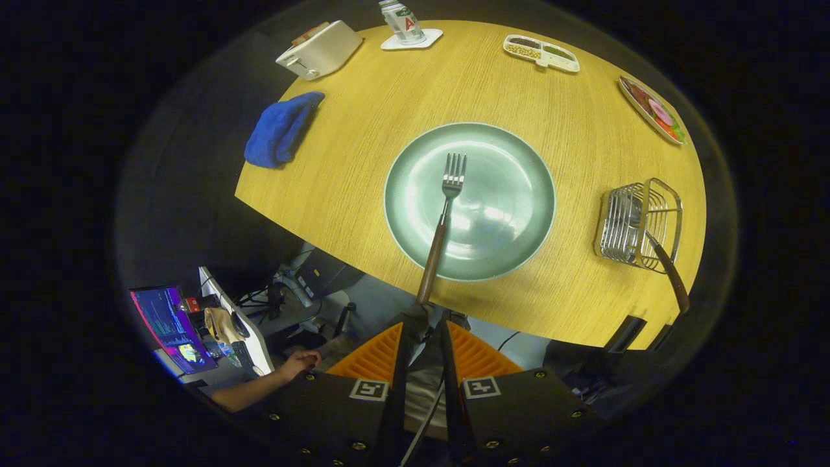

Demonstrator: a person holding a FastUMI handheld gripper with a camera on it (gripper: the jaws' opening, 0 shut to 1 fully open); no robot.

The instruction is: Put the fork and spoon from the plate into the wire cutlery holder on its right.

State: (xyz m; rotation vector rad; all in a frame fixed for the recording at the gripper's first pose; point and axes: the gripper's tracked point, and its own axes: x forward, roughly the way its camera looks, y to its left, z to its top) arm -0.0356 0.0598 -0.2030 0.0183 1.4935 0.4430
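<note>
One piece of cutlery left on the plate (415, 214), and it's the fork (442, 217). Its tines rest near the plate's centre, its wooden handle runs back over the rim and points almost straight at the tongs (425, 327). The tongs hang off the counter (363, 143) edge, fingers close together with a narrow gap and nothing clamped between them; the handle's end sits just ahead of their tips. Off to the right of the tongs stands the wire cutlery holder (639, 224), a wooden-handled utensil (671, 279) already leaning out of it, presumably the spoon. The smart play, I'd say: open wider, slide in along the handle's line, pinch on the wood well short of the metal neck so it doesn't swing, lift level, then tip it tines-down into the basket beside that other handle.
</note>
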